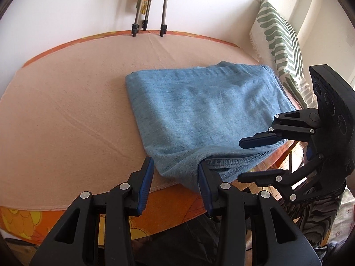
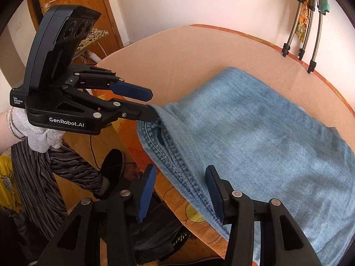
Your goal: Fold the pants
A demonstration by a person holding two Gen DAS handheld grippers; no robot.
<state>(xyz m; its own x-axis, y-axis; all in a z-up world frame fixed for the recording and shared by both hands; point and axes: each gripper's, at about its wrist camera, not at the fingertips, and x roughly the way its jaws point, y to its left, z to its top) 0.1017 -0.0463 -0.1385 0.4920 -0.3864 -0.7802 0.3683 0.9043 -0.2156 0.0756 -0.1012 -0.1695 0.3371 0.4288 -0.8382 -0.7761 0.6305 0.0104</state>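
- The left gripper (image 2: 153, 105), at left of the right-wrist view, reads "GenRobot.AI" on its side, with a small label "Data Acquisition System" behind.
- Folded blue pants (image 1: 199, 110) lie centre-right on the peach cloth (image 1: 66, 110); their stitched edge is at the near rim.
- Left fingers stand apart, one tip touching the near corner of the pants; nothing pinched.
- The right gripper (image 1: 248, 159) straddles the hem, jaws parted; whether they grip is unclear.
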